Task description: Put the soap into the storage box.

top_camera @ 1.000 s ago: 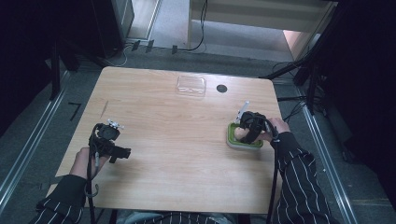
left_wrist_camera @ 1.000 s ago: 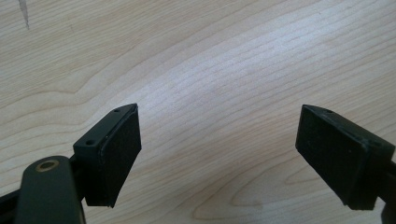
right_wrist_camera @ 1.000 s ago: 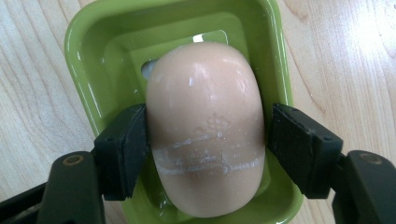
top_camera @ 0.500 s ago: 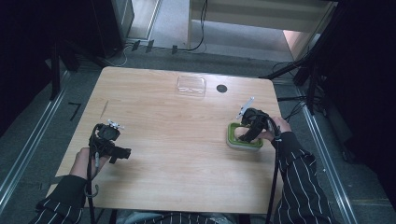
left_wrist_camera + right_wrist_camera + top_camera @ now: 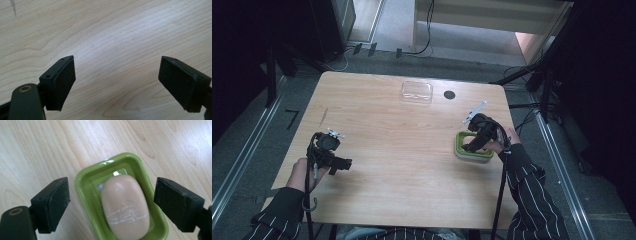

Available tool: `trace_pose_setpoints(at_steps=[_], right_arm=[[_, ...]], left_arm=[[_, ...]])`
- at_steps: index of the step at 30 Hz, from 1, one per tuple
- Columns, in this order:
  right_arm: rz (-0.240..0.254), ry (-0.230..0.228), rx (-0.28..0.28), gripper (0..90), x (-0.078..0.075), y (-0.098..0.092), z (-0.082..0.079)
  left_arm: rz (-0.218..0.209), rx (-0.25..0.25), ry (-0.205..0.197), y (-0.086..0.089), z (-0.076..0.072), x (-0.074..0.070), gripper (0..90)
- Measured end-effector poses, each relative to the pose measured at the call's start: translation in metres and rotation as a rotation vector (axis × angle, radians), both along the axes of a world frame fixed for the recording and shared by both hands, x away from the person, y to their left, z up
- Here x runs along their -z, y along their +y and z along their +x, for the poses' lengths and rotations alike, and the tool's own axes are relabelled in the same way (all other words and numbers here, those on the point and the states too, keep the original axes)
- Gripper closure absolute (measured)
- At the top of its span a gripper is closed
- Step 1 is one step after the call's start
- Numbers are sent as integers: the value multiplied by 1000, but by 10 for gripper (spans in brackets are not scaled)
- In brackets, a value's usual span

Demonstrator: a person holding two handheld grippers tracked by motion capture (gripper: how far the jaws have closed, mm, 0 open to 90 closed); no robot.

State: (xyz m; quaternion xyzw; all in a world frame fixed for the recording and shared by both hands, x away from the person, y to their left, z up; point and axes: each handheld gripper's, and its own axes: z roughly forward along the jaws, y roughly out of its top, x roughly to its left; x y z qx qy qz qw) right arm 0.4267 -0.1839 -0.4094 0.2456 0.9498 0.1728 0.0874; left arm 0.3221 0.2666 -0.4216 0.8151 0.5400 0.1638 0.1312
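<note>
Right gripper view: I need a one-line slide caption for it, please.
Open right gripper poised over a beige soap bar lying in a green dish on a wooden table.

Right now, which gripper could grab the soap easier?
The right gripper: it is open over the beige oval soap bar in the green dish. The left gripper faces bare wood.

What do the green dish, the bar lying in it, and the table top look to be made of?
Green dish: glossy, with bright glints on its rim; glazed ceramic or hard plastic, can't tell which. Bar: matte beige with pale scuff lines, likely soap. Table top: light wood grain, smooth; wood or printed laminate.
</note>
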Motion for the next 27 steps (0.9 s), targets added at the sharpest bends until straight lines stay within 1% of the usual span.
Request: trace_pose_setpoints(at_steps=[1,3,4,5,6,7,8,10,11,12,18,19,21,23,24,26,27], right_arm=[[-3,-10,3,137,0,2,-2],[-8,-3,-1,134,-1,6,-6],[-6,-8,-1,134,-1,8,-7],[-8,-4,11,132,-2,10,-10],[-4,0,7,131,-2,12,-11],[3,-8,8,131,-3,14,-13],[9,-15,15,130,-3,15,-14],[17,-10,23,128,-5,19,-17],[24,-17,25,127,-5,20,-18],[30,-15,37,125,-6,21,-20],[58,-23,53,109,-10,29,-29],[60,-24,47,109,-10,30,-31],[56,-24,57,109,-10,32,-36],[61,-26,52,109,-10,35,-40],[56,-25,64,108,-10,35,-42],[64,-23,51,107,-9,37,-46],[63,-26,61,107,-9,37,-48]], left_arm=[[0,1,1,0,0,0,148],[-1,3,0,-1,0,0,148],[-1,4,0,-1,-1,0,148],[-1,5,0,-1,-1,0,148],[-1,5,0,-1,-1,0,148],[-1,4,0,-1,-1,0,148],[-1,3,0,-1,0,0,148],[-2,2,-2,-1,0,0,148],[-1,4,-2,-1,0,0,148],[0,5,-1,-1,0,0,148],[-1,6,-2,-1,1,0,148],[-1,7,-2,-1,1,0,148],[-1,7,-2,-1,0,-1,148],[-1,6,-2,-2,0,-1,148],[-1,7,-2,-2,0,-1,148],[-1,9,-2,-2,1,-1,148],[-1,9,-1,-2,1,-1,148]])
